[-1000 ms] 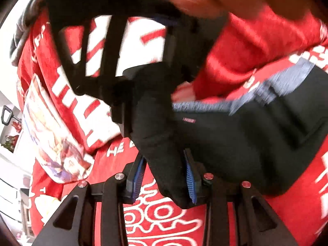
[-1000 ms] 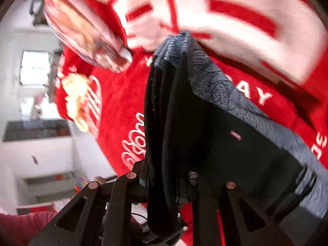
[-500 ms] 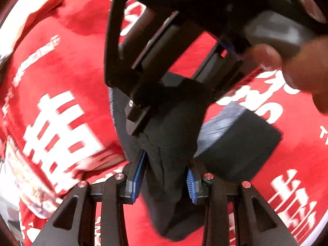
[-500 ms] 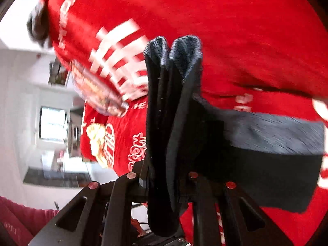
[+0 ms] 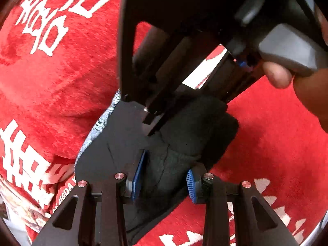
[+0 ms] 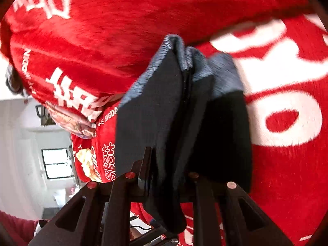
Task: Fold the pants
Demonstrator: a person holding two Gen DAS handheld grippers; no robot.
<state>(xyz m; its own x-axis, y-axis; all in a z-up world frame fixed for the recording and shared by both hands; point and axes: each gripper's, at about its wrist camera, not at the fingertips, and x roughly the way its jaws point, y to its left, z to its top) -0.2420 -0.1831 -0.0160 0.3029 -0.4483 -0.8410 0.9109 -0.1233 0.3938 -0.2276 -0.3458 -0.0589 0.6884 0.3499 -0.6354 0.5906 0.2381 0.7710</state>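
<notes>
The black pants (image 5: pixel 192 127) with a grey-blue waistband (image 6: pixel 221 71) hang bunched over a red blanket. My left gripper (image 5: pixel 164 180) is shut on a thick fold of the black cloth between its blue pads (image 5: pixel 137 174). My right gripper (image 6: pixel 170 176) is shut on several gathered layers of the pants (image 6: pixel 147 106), waistband edge uppermost. In the left wrist view the right gripper's black frame (image 5: pixel 180 41) fills the top, very close, its fingers meeting the same bunch of cloth.
A red plush blanket (image 5: pixel 61 78) with white lettering covers the surface in both views (image 6: pixel 123 20). A hand (image 5: pixel 303 82) holds the right gripper's handle at the upper right. A white room with a window (image 6: pixel 55 164) shows at the lower left of the right wrist view.
Both grippers have swung over the blanket and drawn closer together, keeping their hold on the pants. The right gripper's frame now fills more of the left wrist view.
</notes>
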